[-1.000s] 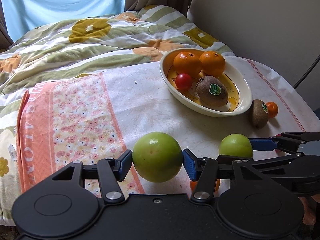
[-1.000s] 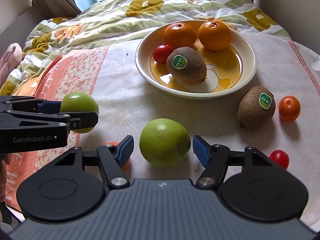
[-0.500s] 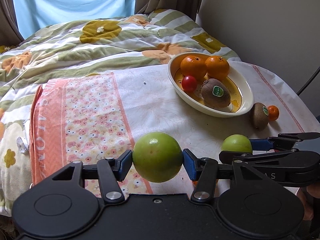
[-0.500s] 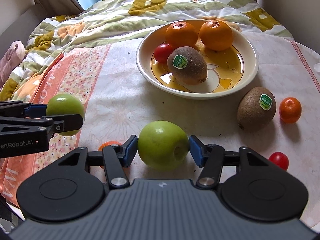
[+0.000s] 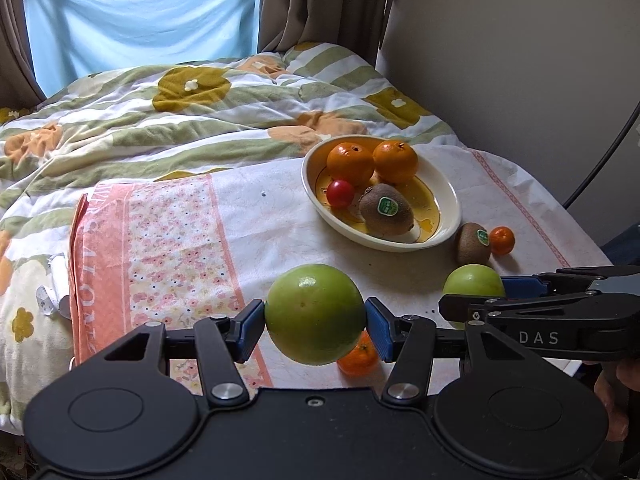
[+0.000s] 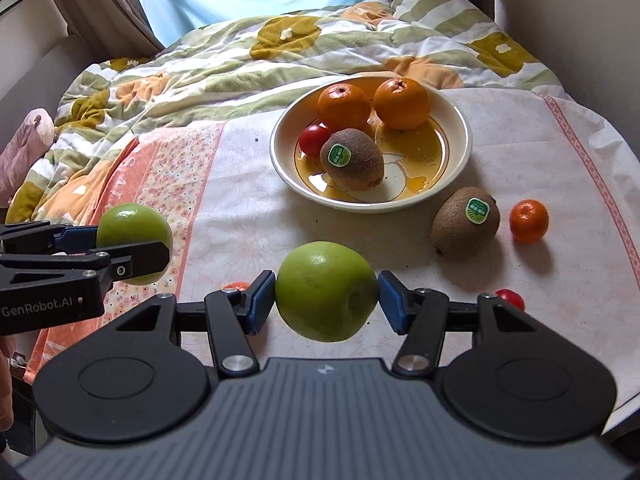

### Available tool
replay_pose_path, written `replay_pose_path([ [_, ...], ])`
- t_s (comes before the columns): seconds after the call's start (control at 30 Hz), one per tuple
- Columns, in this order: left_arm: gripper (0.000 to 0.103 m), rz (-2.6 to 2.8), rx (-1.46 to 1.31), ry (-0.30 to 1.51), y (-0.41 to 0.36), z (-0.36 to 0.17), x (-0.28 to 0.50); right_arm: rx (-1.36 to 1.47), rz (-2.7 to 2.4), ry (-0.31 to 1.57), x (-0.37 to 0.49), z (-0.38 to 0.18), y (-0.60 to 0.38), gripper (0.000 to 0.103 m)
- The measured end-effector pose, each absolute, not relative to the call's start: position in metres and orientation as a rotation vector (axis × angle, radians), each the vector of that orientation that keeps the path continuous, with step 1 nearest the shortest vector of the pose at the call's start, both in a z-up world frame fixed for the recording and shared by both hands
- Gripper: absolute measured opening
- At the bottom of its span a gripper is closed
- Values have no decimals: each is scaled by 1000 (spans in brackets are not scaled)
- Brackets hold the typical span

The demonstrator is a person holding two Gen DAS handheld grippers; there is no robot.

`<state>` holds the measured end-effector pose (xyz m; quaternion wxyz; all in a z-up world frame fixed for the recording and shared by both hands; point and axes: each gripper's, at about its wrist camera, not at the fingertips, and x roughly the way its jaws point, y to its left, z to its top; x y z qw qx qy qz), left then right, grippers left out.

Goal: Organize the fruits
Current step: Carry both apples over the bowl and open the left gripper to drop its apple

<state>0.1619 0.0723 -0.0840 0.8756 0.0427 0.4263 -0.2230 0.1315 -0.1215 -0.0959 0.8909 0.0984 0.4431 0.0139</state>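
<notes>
My left gripper (image 5: 315, 326) is shut on a green apple (image 5: 315, 314), held above the cloth. My right gripper (image 6: 327, 300) is shut on a second green apple (image 6: 327, 291), also clear of the cloth. Each gripper shows in the other's view, side by side: the right one (image 5: 500, 300) and the left one (image 6: 120, 248). Beyond them a cream bowl (image 6: 280, 160) holds two oranges (image 6: 344, 106), a kiwi (image 6: 352, 160) and a cherry tomato (image 6: 314, 140). Loose on the cloth lie a kiwi (image 6: 466, 222), a mandarin (image 6: 529, 221), a cherry tomato (image 6: 510, 298) and a small orange (image 5: 358, 358).
A floral tablecloth (image 5: 172, 240) covers the table, with a rumpled quilt (image 5: 180, 120) behind it. A wall (image 5: 520, 60) runs along the right, and the table edge drops off at the near right. A person's hand (image 5: 616, 384) holds the right gripper.
The right gripper's jaws closed onto the apple that lay on the cloth and lifted it. Both grippers rose with their apples, so the bowl now looks farther off.
</notes>
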Motion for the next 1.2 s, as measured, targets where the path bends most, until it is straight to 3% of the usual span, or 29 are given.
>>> replay_pose_path([
  [0.33, 59, -503, 94, 833, 45, -50, 141, 222, 4, 837, 109, -50, -154, 71],
  [0.7, 59, -450, 76, 802, -19, -39, 150, 197, 79, 803, 139, -37, -221, 71],
  [1.2, 59, -304, 70, 865, -105, -87, 219, 145, 267, 859, 244, -66, -289, 71],
])
